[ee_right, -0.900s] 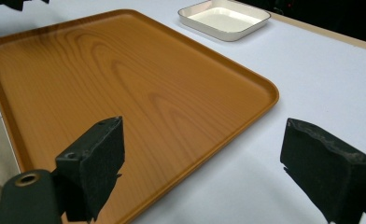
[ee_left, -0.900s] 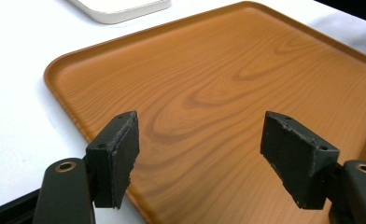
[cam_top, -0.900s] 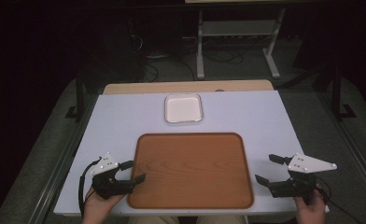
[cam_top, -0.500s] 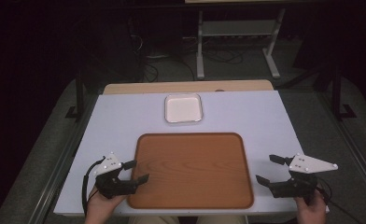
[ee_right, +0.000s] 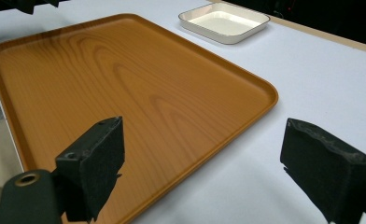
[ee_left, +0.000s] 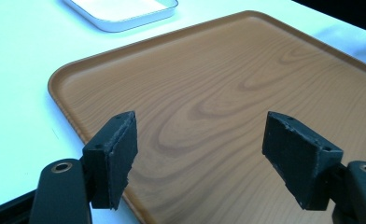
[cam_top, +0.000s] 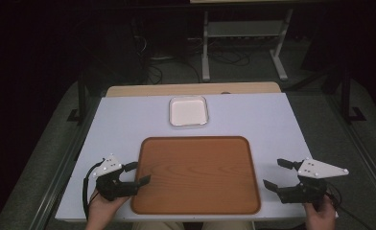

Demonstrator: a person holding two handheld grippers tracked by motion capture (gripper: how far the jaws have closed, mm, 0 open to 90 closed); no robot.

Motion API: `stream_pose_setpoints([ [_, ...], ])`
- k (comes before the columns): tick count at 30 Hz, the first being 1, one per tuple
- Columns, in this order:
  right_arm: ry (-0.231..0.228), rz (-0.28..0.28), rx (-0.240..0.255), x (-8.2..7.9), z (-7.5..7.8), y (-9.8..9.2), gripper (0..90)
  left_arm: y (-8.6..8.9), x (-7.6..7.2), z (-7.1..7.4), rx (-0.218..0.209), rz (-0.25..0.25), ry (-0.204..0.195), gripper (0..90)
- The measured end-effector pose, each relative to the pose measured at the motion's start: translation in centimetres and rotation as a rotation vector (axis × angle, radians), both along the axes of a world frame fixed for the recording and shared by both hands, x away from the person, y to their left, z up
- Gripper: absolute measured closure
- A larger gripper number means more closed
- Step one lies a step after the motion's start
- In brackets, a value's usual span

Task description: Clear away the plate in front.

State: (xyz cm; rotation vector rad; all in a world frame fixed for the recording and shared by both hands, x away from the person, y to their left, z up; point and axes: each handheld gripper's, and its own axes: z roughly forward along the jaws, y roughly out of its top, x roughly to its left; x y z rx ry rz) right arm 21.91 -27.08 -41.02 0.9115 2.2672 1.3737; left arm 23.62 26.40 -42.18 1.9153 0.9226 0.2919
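A brown wood-grain tray (cam_top: 195,172) lies bare at the front middle of the white table. Behind it sits a small white square dish (cam_top: 188,110) with nothing in it. My left gripper (cam_top: 139,172) is at the tray's left edge, open, its fingertips reaching just over the rim. In the left gripper view the tray (ee_left: 246,84) shows between the wide-apart pads (ee_left: 113,158), and nothing is held. My right gripper (cam_top: 275,173) rests open just right of the tray, apart from it. The right gripper view shows the tray's corner (ee_right: 125,84) and the dish (ee_right: 224,21) beyond.
The white table top (cam_top: 253,120) has a bare wooden strip (cam_top: 191,89) along its far edge. A metal stand (cam_top: 243,38) and loose cables are on the dark floor behind the table. The table's front edge runs right below both hands.
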Motion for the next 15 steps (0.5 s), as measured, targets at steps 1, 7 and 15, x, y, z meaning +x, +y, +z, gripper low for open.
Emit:
stream_pose_setpoints([
  [1, 0.0, -0.003, 0.0, 0.0, 0.0, 0.0, 12.8, 0.0, 0.0, 0.1, -0.004, -0.003, -0.001, 26.1],
  [7, -0.002, -0.013, 0.004, 0.0, 0.0, -0.1, 12.7, -0.3, 0.4, 0.6, -0.009, -0.014, -0.017, 26.1],
  [15, -0.003, -0.025, 0.019, 0.0, 0.0, -0.3, 12.7, -0.9, 1.4, 1.5, -0.008, -0.037, -0.007, 28.2],
])
